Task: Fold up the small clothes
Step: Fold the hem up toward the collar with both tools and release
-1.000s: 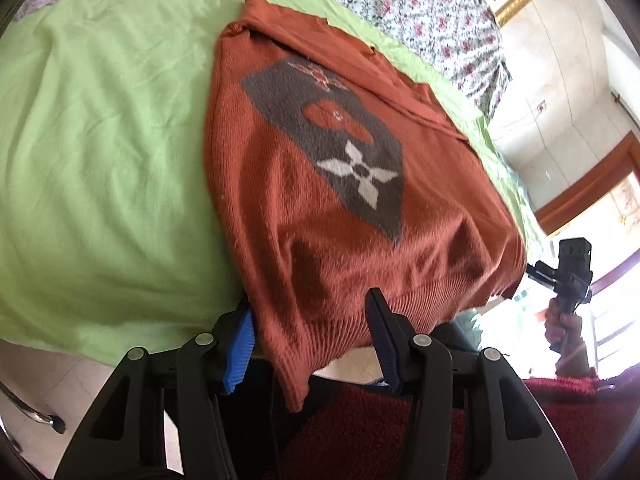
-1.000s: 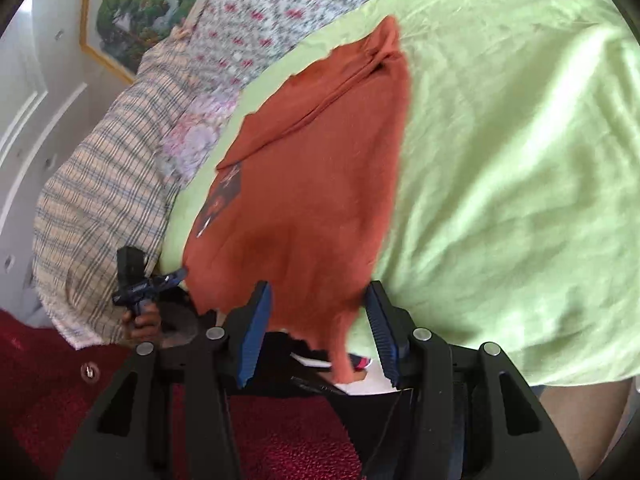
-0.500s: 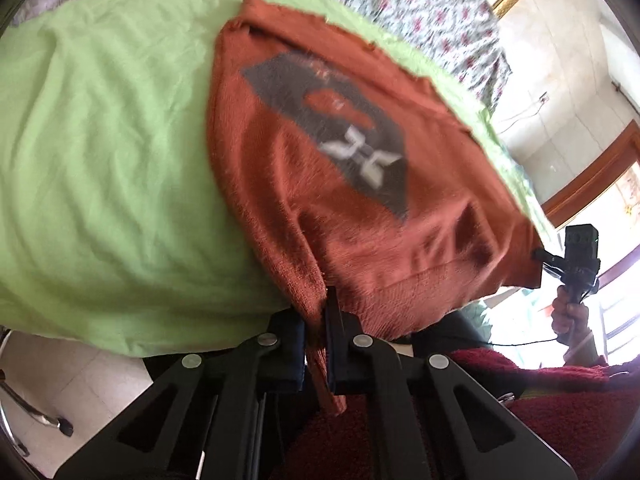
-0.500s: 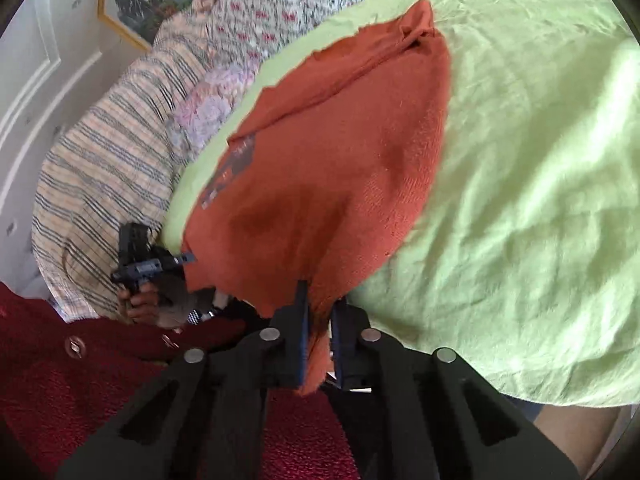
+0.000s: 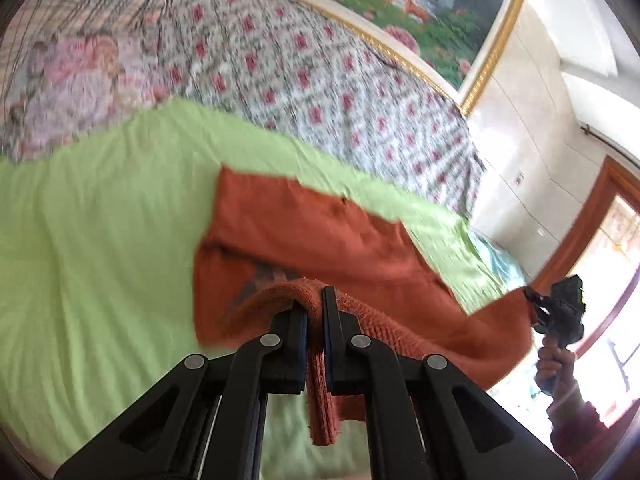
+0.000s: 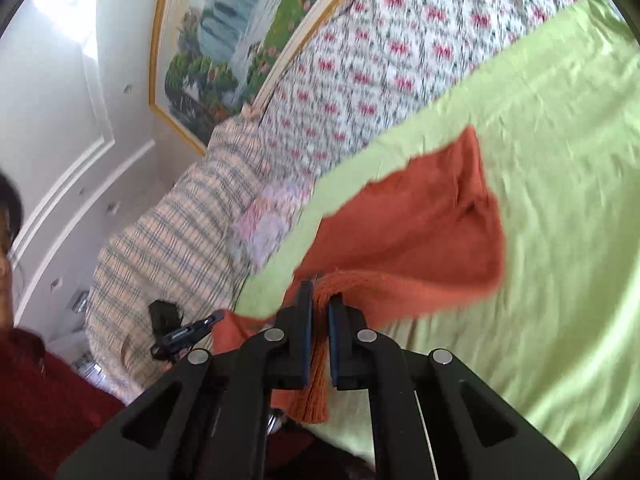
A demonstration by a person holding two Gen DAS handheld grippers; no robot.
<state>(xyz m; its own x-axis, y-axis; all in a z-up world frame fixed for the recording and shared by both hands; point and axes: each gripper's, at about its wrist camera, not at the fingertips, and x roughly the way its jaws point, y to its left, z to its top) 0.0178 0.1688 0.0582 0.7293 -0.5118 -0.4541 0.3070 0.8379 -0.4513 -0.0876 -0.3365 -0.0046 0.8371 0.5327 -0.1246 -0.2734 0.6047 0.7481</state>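
Left hand-held gripper (image 5: 315, 300) clamped tight on ribbed hem of orange sweater (image 5: 320, 232); right hand-held gripper (image 6: 319, 298) likewise. Hem lifted, upper half lying on green sheet (image 5: 100, 240) of bed. Risks: knit slipping from jaws; uneven carry skewing fold; slack middle bunching.

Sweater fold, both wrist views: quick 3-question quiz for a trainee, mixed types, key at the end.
1. True or false: both grippers are shut on the sweater hem.
2. The sweater lies on: A) a floral quilt B) a green sheet C) the floor.
3. Fill in: in the left wrist view, the right gripper holds the hem to the ____ of the left gripper.

Key: 1 true; 2 B; 3 right.
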